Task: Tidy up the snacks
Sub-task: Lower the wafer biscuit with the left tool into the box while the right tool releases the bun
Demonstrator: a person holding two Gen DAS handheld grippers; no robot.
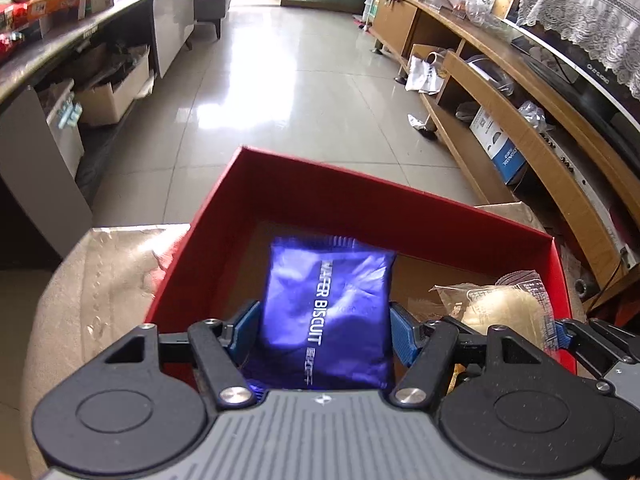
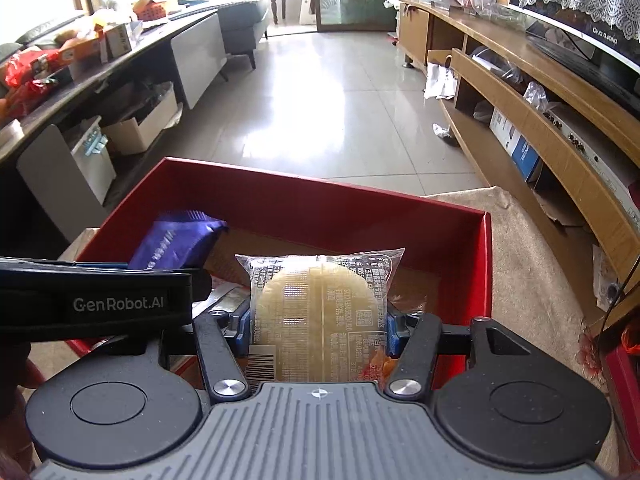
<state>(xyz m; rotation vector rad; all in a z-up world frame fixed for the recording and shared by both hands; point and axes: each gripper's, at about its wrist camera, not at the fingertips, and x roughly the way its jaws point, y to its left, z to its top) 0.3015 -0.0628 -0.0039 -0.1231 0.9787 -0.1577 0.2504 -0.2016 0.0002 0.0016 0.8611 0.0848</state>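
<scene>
A red box (image 1: 360, 204) stands open on a beige cloth-covered surface; it also shows in the right wrist view (image 2: 320, 204). My left gripper (image 1: 323, 326) is shut on a purple wafer biscuit packet (image 1: 326, 312) and holds it over the box's near left part. My right gripper (image 2: 318, 326) is shut on a clear-wrapped round yellow cake (image 2: 320, 312) over the box's near right part. The cake also shows in the left wrist view (image 1: 504, 308), and the purple packet in the right wrist view (image 2: 176, 240). The box floor is brown cardboard.
The left gripper's black body (image 2: 100, 304) crosses the right wrist view at left. Beige cloth (image 1: 100, 288) surrounds the box. A tiled floor (image 1: 288, 100) lies beyond. A wooden TV shelf (image 1: 520, 132) runs along the right, a cluttered counter (image 1: 60, 28) along the left.
</scene>
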